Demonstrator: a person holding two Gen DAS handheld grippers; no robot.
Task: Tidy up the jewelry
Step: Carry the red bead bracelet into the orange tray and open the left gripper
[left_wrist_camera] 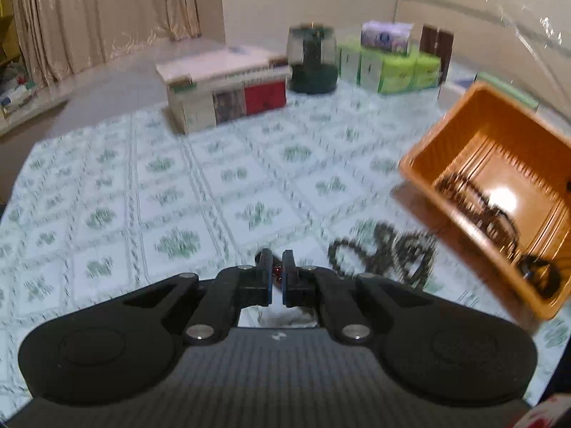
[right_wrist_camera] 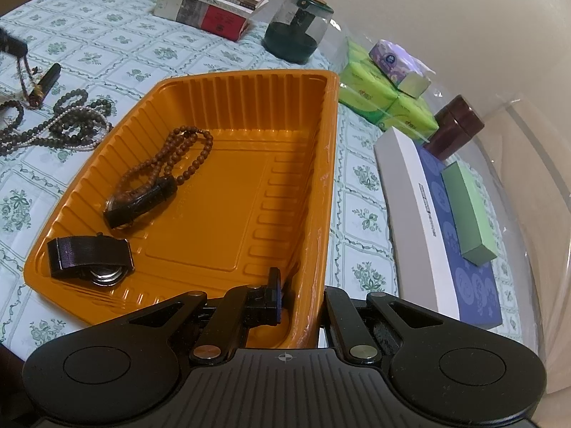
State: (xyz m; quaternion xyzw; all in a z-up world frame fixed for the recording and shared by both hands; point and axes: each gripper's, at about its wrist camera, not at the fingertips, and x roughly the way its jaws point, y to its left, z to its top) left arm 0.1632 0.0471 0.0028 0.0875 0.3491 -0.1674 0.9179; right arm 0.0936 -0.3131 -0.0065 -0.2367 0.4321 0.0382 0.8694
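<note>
My right gripper (right_wrist_camera: 298,296) is shut on the near wall of the orange tray (right_wrist_camera: 314,164), one finger inside, one outside, holding it tilted above the table. The tray holds a brown bead bracelet (right_wrist_camera: 185,153) and two dark-strapped watches (right_wrist_camera: 89,253). It also shows in the left wrist view (left_wrist_camera: 446,142). My left gripper (left_wrist_camera: 277,267) is shut on a small piece with red beads (left_wrist_camera: 276,271), above the tablecloth. In the right wrist view it (right_wrist_camera: 12,44) hangs a chain with a dark tube (right_wrist_camera: 44,83). Dark bead and pearl necklaces (right_wrist_camera: 71,121) lie left of the tray.
A stack of books (right_wrist_camera: 210,3), a dark glass jar (right_wrist_camera: 296,32), green tissue packs (right_wrist_camera: 378,89), a brown container (right_wrist_camera: 453,128) and a white-and-blue box (right_wrist_camera: 439,214) with a green box (right_wrist_camera: 471,214) on it stand along the table's far and right sides.
</note>
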